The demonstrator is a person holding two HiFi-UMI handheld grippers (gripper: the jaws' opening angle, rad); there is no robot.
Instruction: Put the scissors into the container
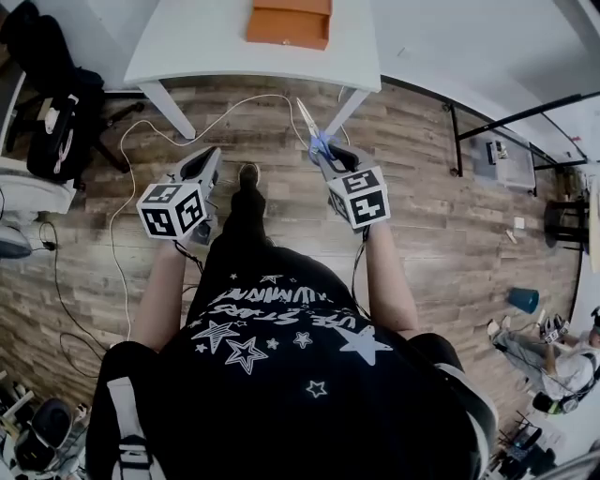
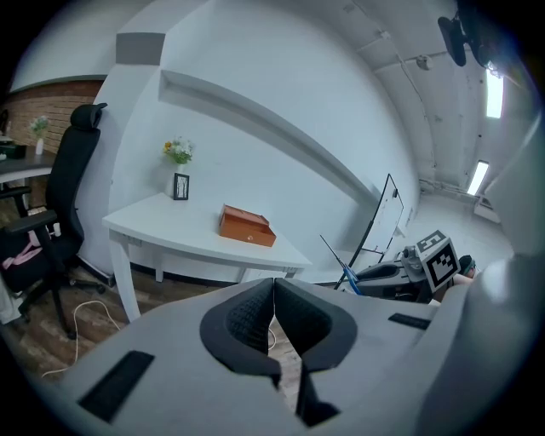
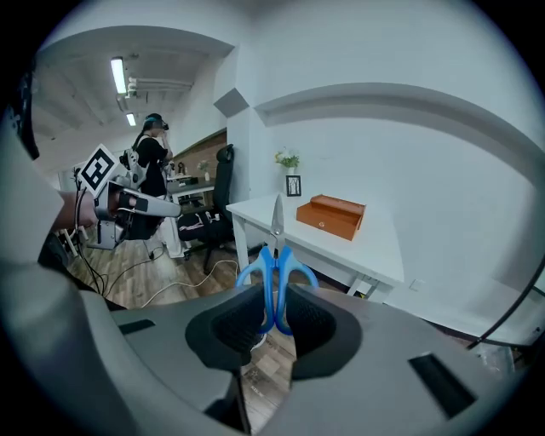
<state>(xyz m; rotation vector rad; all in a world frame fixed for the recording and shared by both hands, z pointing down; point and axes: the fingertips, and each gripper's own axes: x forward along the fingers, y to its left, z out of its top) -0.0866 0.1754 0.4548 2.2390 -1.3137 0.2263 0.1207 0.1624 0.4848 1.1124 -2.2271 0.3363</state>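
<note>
Blue-handled scissors (image 3: 274,271) stand upright, blades up, with my right gripper (image 3: 272,319) shut on their handles. In the head view the scissors (image 1: 311,131) point toward the white table (image 1: 216,42), with the right gripper (image 1: 328,159) held above the wood floor. An orange box, the container (image 1: 290,21), lies on that table; it also shows as a closed box (image 3: 332,215) ahead of the scissors and as the orange box (image 2: 246,226) in the left gripper view. My left gripper (image 2: 273,319) is shut on nothing and hangs left of the right one (image 1: 200,169).
A black office chair (image 1: 52,103) stands at the left by another desk. White cable (image 1: 141,141) loops over the floor under the table. A black metal frame (image 1: 506,122) and a blue cup (image 1: 523,300) are at the right. Another person (image 3: 152,166) stands far off.
</note>
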